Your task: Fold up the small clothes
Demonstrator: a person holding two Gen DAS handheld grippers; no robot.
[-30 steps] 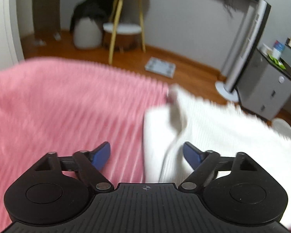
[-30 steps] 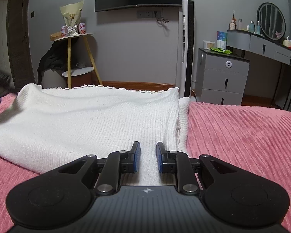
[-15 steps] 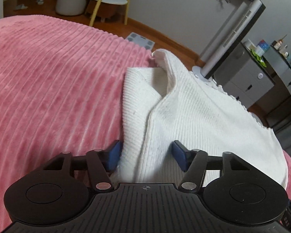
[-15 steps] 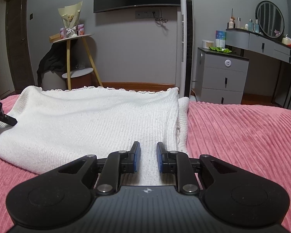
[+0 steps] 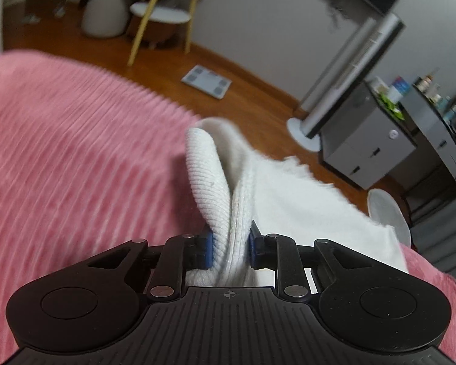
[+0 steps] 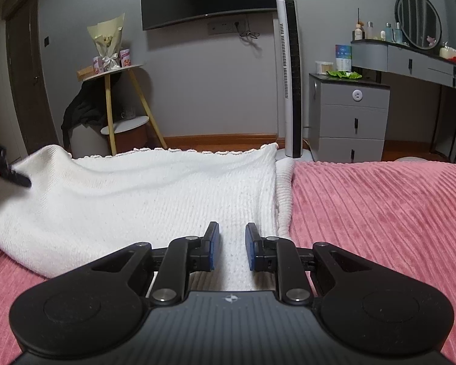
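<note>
While the white knit garment (image 6: 155, 194) lies on the pink bed cover (image 6: 380, 213), the left hand-held gripper (image 5: 229, 251) has just closed, pinching a bunched edge. Right hand-held gripper (image 6: 230, 248): narrow gap, knit between the pads, grip unclear. Soft, light, drapey; hold hems or corners.

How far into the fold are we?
Early. Done: both grips are on. The left gripper, whose jaws have just been closing, pinches a bunched edge of the white knit top; the right gripper is shut on the near edge. In hand: the left side lifts off the pink bedspread. Left: every fold; the top lies mostly spread.
</note>
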